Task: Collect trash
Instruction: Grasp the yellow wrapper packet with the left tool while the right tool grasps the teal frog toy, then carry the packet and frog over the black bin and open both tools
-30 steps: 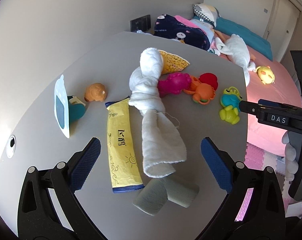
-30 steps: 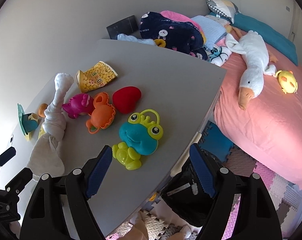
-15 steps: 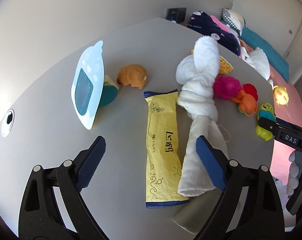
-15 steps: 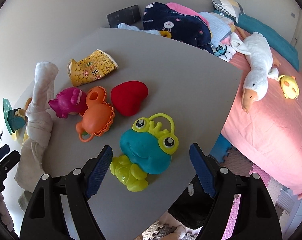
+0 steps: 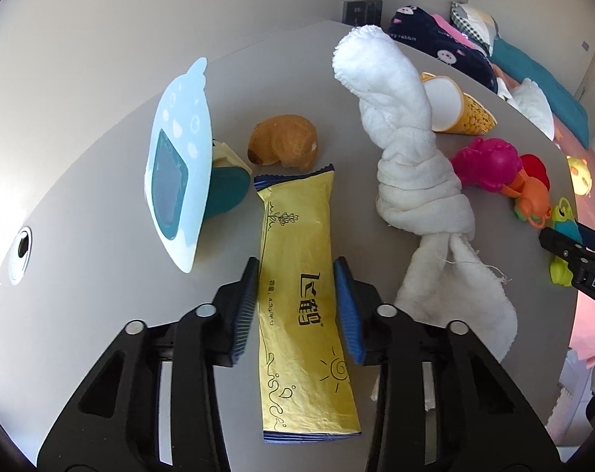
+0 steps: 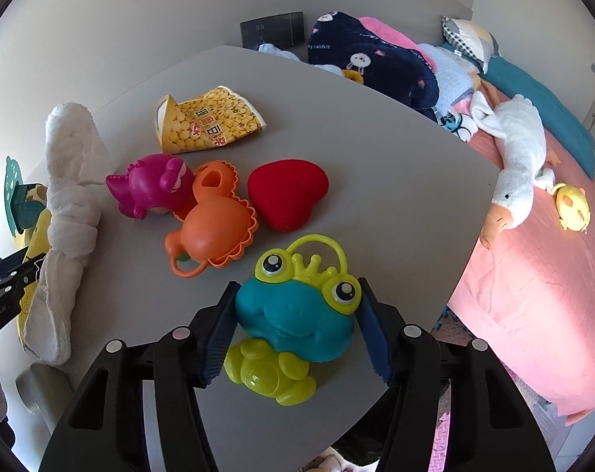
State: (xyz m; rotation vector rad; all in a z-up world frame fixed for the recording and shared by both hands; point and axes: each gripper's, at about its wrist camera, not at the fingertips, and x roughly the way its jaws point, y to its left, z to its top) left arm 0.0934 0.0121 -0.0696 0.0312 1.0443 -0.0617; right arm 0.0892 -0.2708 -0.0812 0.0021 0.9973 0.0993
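- As both hands work over the grey table [image 5: 100,275], the left gripper [image 5: 295,306] straddles the yellow wrapper [image 5: 303,287], its jaws closing on the packet's two long edges; the pads sit at those edges, and whether they press yet is hard to tell.
- The wrapper lies flat on the table, its long axis running straight away from the left gripper, the crimped dark-blue end pointing toward the brown bun-shaped toy [image 5: 283,141], the other end back under the gripper's frame.
- Grip falls across the short width, slightly nearer than the middle, so a lift looks likely to leave both ends drooping.
- Beside the wrapper on its right lies the knotted white towel [image 5: 411,181], near but apart.
- At the table's near edge, the right gripper [image 6: 297,314] is closing around the teal frog toy [image 6: 297,314], the left pad at the toy's side and the right pad just beside its eye.
- A second piece of litter, the yellow corn-print cup [image 6: 207,124], lies on its side well beyond, mouth toward the towel; the left hand looks nearer to it.
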